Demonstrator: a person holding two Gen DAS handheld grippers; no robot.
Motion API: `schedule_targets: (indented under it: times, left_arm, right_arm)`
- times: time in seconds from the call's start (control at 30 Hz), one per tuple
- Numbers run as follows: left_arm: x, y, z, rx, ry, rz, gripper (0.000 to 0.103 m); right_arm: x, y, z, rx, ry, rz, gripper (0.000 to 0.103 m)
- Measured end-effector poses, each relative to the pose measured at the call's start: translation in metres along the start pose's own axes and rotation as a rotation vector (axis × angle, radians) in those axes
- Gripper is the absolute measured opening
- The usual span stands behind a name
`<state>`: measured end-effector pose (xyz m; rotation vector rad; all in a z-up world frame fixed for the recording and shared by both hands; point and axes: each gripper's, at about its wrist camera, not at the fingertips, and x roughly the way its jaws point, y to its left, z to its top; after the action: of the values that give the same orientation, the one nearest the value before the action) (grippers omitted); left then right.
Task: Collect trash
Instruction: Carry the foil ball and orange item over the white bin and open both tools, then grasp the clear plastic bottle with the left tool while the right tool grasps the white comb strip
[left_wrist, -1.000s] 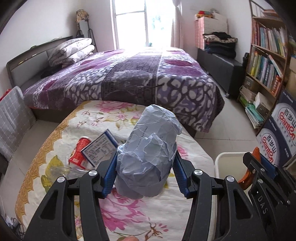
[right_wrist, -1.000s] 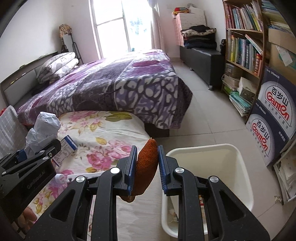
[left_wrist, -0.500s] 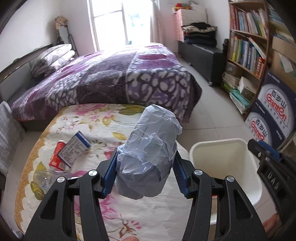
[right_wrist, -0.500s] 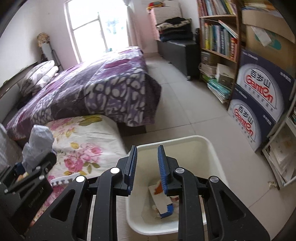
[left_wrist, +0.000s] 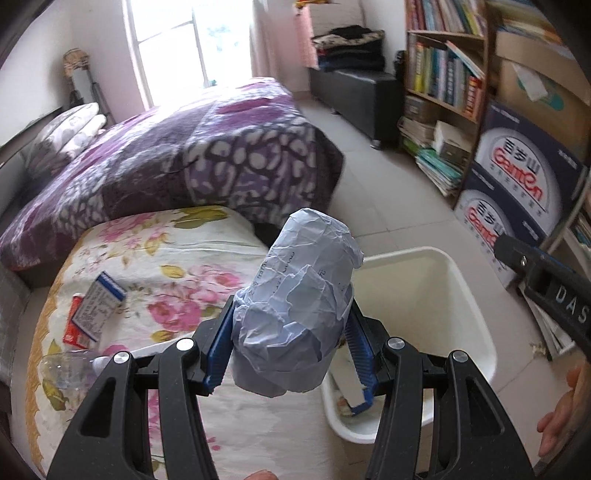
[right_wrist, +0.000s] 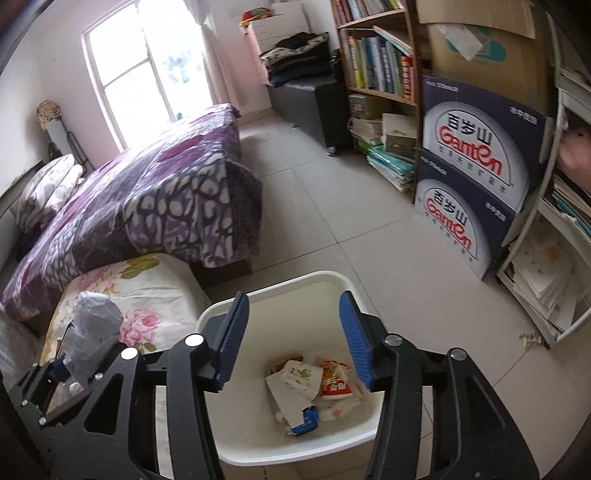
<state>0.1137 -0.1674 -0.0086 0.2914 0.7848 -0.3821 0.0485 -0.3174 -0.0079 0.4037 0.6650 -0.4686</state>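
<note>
A: What is the left gripper (left_wrist: 288, 354) doing?

B: Its blue pads are pressing on both sides of a crumpled paper wad (left_wrist: 299, 310), which is sitting in the lower centre of the left wrist view and sticking up past the fingertips. In the right wrist view the same wad is showing at the lower left, above the black frame of that gripper.

A: And the right gripper (right_wrist: 293, 339)?

B: Its jaws are opening, standing apart with nothing between them. It is hanging over the white bin (right_wrist: 280, 291) at the bottom centre of its own view. In the left wrist view only a black part of it is showing at the right edge.

A: What is lying in the bin?

B: Wrappers and bits of packaging (right_wrist: 314, 384) are lying on the bottom, among them a red packet and a white carton with a blue corner.

A: Where is the bin in the left view?

B: At the lower right, just beside the floral cushion (left_wrist: 177, 258), with the wad partly overlapping its near rim.

A: Is any trash lying outside it?

B: Yes. At the left of the left wrist view a small blue-and-white box (left_wrist: 98, 310) is resting on a red can (left_wrist: 74, 325) on the floral cushion, and a clear plastic bottle (left_wrist: 70, 369) is lying just below them.

A: And behind?

B: A bed with a purple blanket (left_wrist: 207, 155) is filling the upper left.
</note>
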Motion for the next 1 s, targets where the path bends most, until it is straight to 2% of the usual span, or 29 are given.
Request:
schedule_targets:
  times: [0.3, 0.37, 0.4, 0.43, 0.5, 0.77, 0.9, 1.0]
  left_arm:
    - [0.018, -0.033, -0.002, 0.061, 0.065, -0.115, 0.057]
    - [0.022, -0.037, -0.001, 0.064, 0.082, -0.156, 0.062]
    - [0.023, -0.039, -0.001, 0.064, 0.087, -0.167, 0.072]
    - [0.024, -0.041, -0.001, 0.066, 0.091, -0.184, 0.078]
    - [0.024, -0.045, -0.002, 0.076, 0.092, -0.191, 0.078]
    - [0.028, -0.034, -0.002, 0.072, 0.11, -0.14, 0.078]
    - [0.031, -0.012, -0.003, 0.041, 0.127, -0.073, 0.079]
    - [0.036, 0.013, -0.006, 0.005, 0.147, 0.004, 0.08]
  right_arm:
    - [-0.002, -0.037, 0.003, 0.063, 0.002, -0.04, 0.066]
    - [-0.002, -0.043, 0.003, 0.075, 0.003, -0.048, 0.072]
    - [-0.002, -0.045, 0.003, 0.081, 0.002, -0.051, 0.074]
    - [-0.002, -0.048, 0.004, 0.091, 0.001, -0.054, 0.076]
    - [-0.002, -0.053, 0.004, 0.107, 0.002, -0.059, 0.079]
    - [0.003, -0.05, 0.004, 0.127, 0.032, -0.039, 0.087]
    - [0.008, -0.033, 0.001, 0.088, 0.053, -0.022, 0.088]
    - [0.013, -0.015, -0.003, 0.056, 0.074, -0.005, 0.089]
